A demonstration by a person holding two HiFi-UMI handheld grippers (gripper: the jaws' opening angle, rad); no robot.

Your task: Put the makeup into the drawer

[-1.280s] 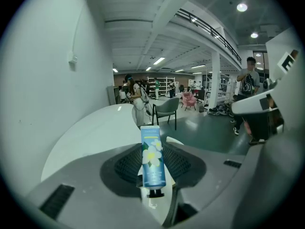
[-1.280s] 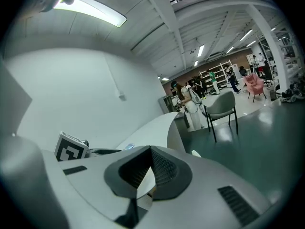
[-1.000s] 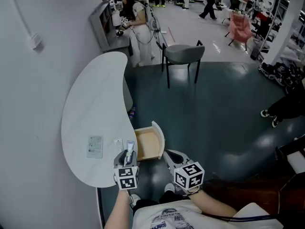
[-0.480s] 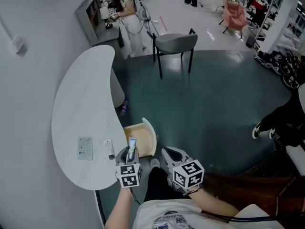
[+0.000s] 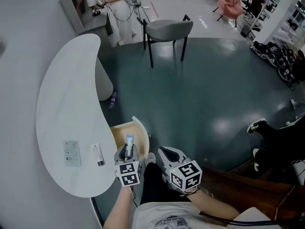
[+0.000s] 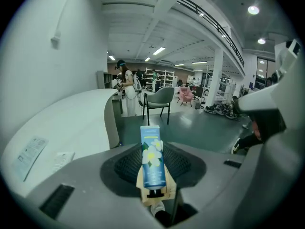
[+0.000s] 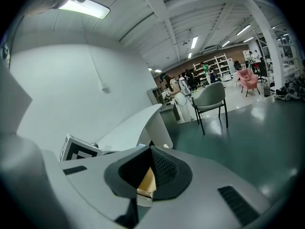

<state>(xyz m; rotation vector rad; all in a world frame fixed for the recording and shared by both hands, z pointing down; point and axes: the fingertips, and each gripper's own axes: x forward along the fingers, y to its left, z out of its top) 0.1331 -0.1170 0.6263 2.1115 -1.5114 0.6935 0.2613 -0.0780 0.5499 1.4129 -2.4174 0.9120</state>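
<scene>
Right now the left claw (image 5: 127, 153) is clamped on a small blue tube (image 6: 153, 162), and it holds the tube by its sides with the black cap end pointing back at the camera. The tube hangs over the open wooden drawer (image 5: 120, 136) that sticks out from under the white desk (image 5: 62, 104). The right claw (image 5: 166, 155) is squeezed tight with nothing in it, just beside the drawer front.

I think the job now is to set the tube inside. The best way would be to go down slowly until the tube is low between the drawer walls, and only then let go (a drop from up high could make it bounce out). The empty claw should stay off the drawer front so the drawer does not slide shut.

One more tube (image 5: 97, 155) and a flat packet (image 5: 71, 153) lie on the desk, near the drawer, so there seems to be more to put away.

As for writing, the held tube has white flowers on it and a thin yellow stripe near the far end. Some tiny words sit above the stripe, too small to read. The print on the packet is too small as well.
</scene>
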